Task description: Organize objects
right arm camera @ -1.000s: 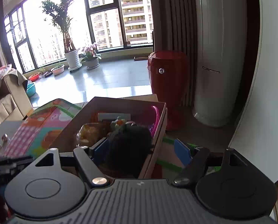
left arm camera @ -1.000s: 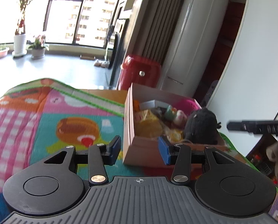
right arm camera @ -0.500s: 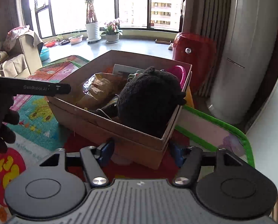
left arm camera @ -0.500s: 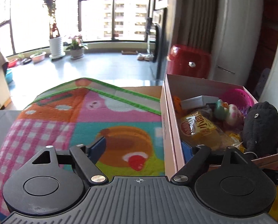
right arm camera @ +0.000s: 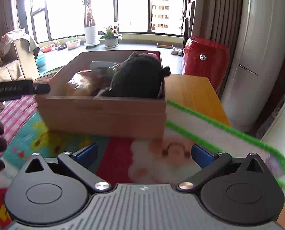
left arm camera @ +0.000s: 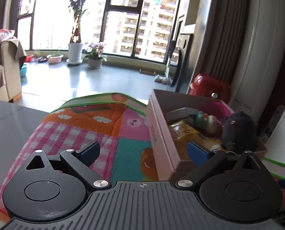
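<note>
Sunlit windows are seen behind a colourful patchwork play mat (right arm camera: 69,140); on it sits the filled cardboard box (right arm camera: 104,111), black plush toy (right arm camera: 136,78) protruding. Both the left gripper (left arm camera: 143,150) and right gripper (right arm camera: 143,153) are held apart, empty. The overfilled plush could be toppled out if the box is bumped.

The cardboard box (right arm camera: 104,113) is packed, its black plush toy (right arm camera: 136,80) rising above the rim, while the play mat (right arm camera: 123,161) in front lies bare.

You see the box (right arm camera: 104,113) standing on the mat (right arm camera: 123,163). In it, the plush toy (right arm camera: 138,78) sits right, the snack bag (right arm camera: 81,86) left. The bin (right arm camera: 205,61) stands behind-right.
</note>
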### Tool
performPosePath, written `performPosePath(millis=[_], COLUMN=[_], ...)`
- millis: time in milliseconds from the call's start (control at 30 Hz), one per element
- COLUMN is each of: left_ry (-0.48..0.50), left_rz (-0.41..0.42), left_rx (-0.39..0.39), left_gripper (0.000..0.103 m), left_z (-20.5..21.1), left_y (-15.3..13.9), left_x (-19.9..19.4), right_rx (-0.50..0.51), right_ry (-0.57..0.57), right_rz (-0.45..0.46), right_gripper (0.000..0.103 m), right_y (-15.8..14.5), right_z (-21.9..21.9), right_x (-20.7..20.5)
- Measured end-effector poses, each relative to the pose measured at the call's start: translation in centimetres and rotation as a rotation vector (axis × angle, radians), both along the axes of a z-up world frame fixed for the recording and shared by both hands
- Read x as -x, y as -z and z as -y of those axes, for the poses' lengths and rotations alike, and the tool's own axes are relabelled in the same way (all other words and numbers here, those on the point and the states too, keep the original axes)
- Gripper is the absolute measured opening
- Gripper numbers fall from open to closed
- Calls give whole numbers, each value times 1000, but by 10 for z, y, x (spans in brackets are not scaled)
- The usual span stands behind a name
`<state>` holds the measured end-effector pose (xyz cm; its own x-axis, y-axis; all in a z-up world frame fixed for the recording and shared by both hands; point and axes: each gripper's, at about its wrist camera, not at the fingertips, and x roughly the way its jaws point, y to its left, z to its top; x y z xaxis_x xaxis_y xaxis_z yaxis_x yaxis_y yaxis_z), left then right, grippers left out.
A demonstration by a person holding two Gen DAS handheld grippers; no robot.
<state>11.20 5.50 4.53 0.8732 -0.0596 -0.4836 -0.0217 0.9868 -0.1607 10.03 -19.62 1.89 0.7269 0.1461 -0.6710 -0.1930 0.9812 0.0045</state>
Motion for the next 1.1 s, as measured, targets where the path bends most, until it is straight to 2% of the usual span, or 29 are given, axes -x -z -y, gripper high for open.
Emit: performPosePath(millis=[100, 133, 233, 300, 367, 433, 667, 1100], left_ry=[63, 82, 114, 101, 75, 51, 8, 6], left_rz=[36, 21, -63, -87, -117, -165, -173, -173], left_rx=[-15, -30, -78, -116, -139, -166, -168, -167], left_gripper=[101, 101, 101, 101, 101, 101, 102, 102], left_z=[14, 21, 41, 50, 53, 55, 63, 63], left_y=[0, 4, 24, 36, 45, 50, 52, 53], left_x=[50, 66, 94, 104, 105, 99, 90, 88], right_rx=[14, 25, 44, -3, -53, -13, -9, -15], right_ry=[3, 0, 43, 76, 93, 84, 101, 91], right_rz=[-42, -52, -2, -21, 4, 23, 49, 49], right_gripper=[103, 103, 103, 103, 103, 103, 103, 103], right_y=[14, 20, 21, 24, 26, 28, 29, 29], right_z=[-2, -5, -6, 1, 10, 5, 3, 3], right_x=[29, 37, 55, 55, 59, 62, 64, 61])
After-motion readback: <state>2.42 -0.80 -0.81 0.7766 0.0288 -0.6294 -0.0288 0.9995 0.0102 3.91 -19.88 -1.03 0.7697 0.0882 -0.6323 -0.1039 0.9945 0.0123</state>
